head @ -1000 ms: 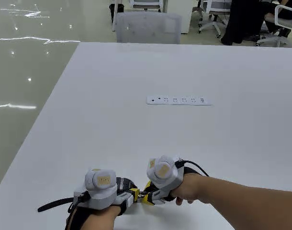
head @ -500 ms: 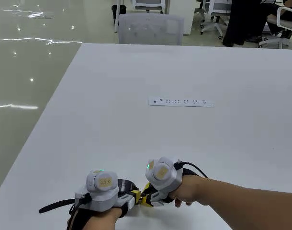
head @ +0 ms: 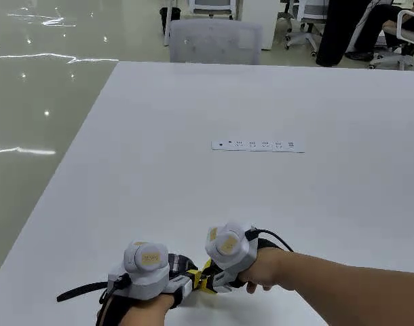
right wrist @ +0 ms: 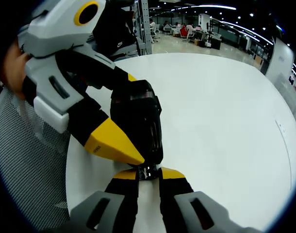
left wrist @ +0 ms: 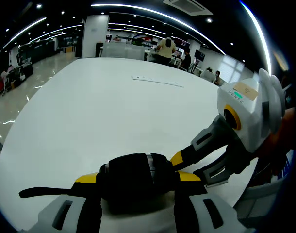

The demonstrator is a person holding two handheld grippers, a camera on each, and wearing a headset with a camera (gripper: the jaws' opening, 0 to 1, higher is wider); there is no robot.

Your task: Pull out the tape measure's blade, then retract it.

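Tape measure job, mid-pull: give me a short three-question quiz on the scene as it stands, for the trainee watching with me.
1. True or false: the left gripper is shut on the black, rounded plastic tape measure case.
2. Short answer: what is the right gripper pinching between its yellow-tipped jaws?
3. Pick one: what lies flat on the white table beyond both grippers? A: a long white power strip. B: a red mug. C: an open laptop.

Key
1. True.
2. The small metal blade tip, right at the mouth of the case.
3. A.
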